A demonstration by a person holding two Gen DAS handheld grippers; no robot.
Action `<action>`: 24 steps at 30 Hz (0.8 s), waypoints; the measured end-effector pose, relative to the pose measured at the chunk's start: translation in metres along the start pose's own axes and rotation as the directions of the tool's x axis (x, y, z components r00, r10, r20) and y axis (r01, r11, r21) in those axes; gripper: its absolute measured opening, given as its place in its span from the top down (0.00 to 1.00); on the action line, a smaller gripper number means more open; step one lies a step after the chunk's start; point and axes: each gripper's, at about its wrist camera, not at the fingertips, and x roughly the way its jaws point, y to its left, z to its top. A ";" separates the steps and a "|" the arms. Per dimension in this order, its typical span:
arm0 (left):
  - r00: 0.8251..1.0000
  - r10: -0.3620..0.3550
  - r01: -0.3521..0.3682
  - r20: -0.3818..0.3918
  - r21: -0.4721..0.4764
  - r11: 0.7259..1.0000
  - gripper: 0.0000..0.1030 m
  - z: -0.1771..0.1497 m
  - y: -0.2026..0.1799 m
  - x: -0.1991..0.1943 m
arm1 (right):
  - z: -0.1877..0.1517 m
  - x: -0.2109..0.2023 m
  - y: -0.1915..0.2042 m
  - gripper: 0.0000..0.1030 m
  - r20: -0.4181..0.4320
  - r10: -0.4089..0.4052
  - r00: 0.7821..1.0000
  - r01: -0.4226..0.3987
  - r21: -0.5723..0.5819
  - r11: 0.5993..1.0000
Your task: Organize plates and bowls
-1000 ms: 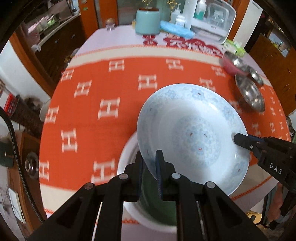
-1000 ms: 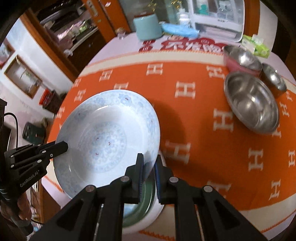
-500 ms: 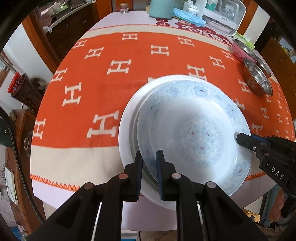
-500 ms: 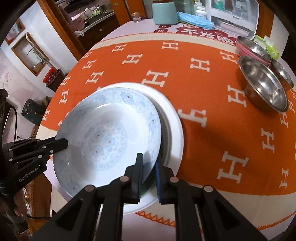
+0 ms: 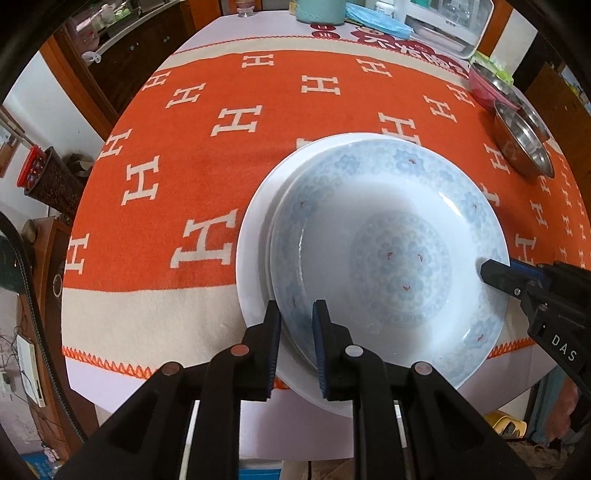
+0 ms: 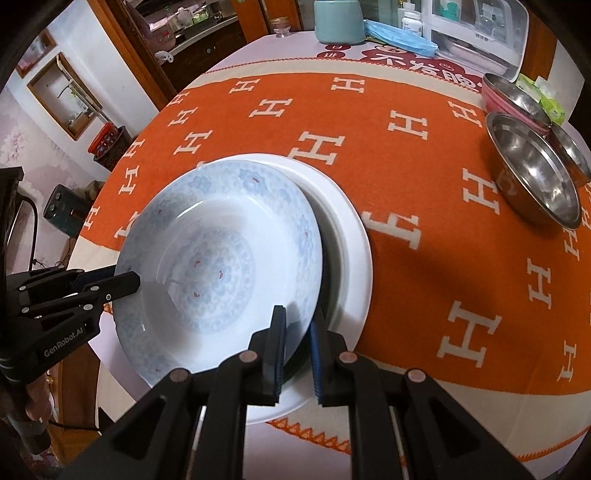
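Observation:
A blue-patterned white deep plate (image 5: 388,251) (image 6: 221,266) lies tilted in a larger white plate (image 5: 255,236) (image 6: 351,236) near the table's front edge. A sliver of a green dish (image 6: 295,365) shows beneath it. My left gripper (image 5: 295,321) straddles the patterned plate's near-left rim. Its jaws are opening, with the rim still between them and the pads standing slightly off it. At the opposite rim my right gripper (image 6: 298,325) is shut on the plate. Each gripper also shows in the other's view, the left gripper (image 6: 125,284) and the right gripper (image 5: 487,269).
An orange cloth (image 5: 258,173) with white H marks covers the round table. Steel bowls (image 5: 524,144) (image 6: 532,173) and a pink-sided one (image 6: 513,99) sit at the right. A teal jar (image 6: 338,20) and a clear container (image 6: 480,33) stand at the back.
The patterned plate came down with both grippers and now rests in the white plate. The left jaws have parted slightly around its rim.

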 end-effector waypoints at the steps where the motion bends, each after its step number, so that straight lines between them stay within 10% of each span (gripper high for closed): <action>1: 1.000 0.003 -0.003 -0.002 0.005 1.000 0.81 0.000 -0.001 0.000 | 0.000 0.000 0.000 0.88 -0.004 0.000 1.000 0.000 -0.004 1.000; 12: 0.998 0.036 -0.040 0.050 0.068 0.997 0.48 0.009 -0.019 -0.016 | 0.003 0.000 0.002 0.87 -0.037 -0.018 0.999 0.017 -0.038 0.999; 24: 0.996 0.037 -0.047 0.086 0.116 0.992 0.41 0.008 -0.039 -0.028 | 0.005 -0.025 0.002 0.86 0.025 -0.039 0.999 0.040 -0.060 0.997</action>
